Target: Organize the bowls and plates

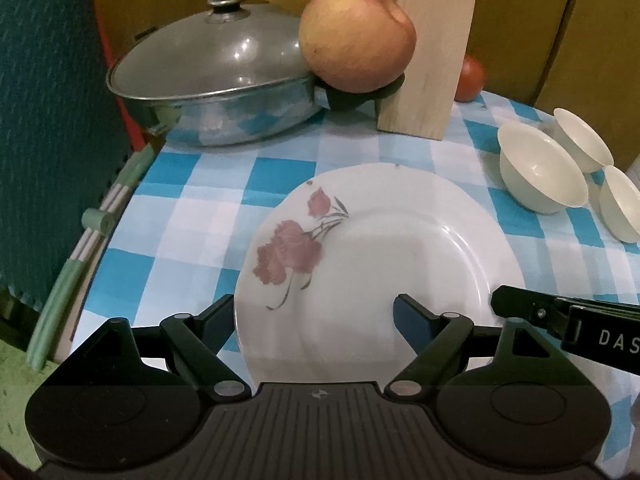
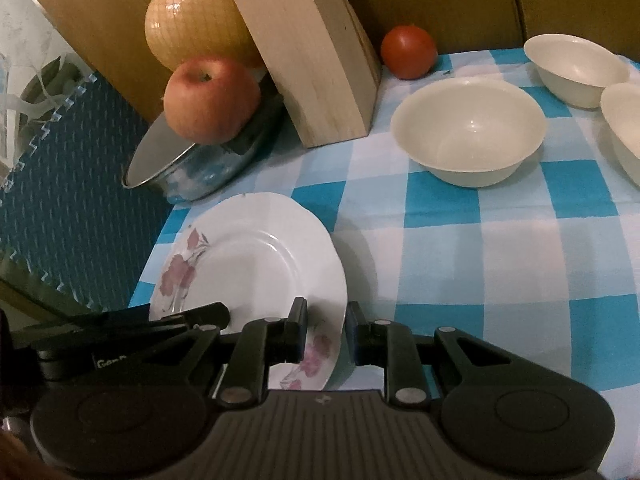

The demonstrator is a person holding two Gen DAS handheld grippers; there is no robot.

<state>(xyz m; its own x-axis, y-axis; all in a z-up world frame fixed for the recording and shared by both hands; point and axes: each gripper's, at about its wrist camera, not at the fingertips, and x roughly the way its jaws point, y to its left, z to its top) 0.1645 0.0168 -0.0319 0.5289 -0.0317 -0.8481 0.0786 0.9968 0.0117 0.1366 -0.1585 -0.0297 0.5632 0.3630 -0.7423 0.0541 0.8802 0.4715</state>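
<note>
A white plate with pink flowers (image 1: 380, 248) (image 2: 256, 264) lies on the blue checked tablecloth (image 2: 480, 260) near its left edge. My right gripper (image 2: 326, 332) is shut on the plate's near right rim, one finger over the plate and one outside it; its tip (image 1: 504, 300) shows in the left wrist view. My left gripper (image 1: 314, 316) stands wide open over the plate's near left rim without touching it; it also shows in the right wrist view (image 2: 192, 316). Three cream bowls (image 2: 468, 132) (image 2: 576, 68) (image 2: 624, 128) stand apart at the back right.
A lidded steel pan (image 1: 212, 92) sits at the back left with an apple (image 1: 356, 40) on its handle. Beside it lean a wooden block (image 1: 428, 48) and a netted melon (image 2: 188, 20); a tomato (image 2: 408, 52) lies behind. A teal foam mat (image 1: 52, 120) borders the table's left edge.
</note>
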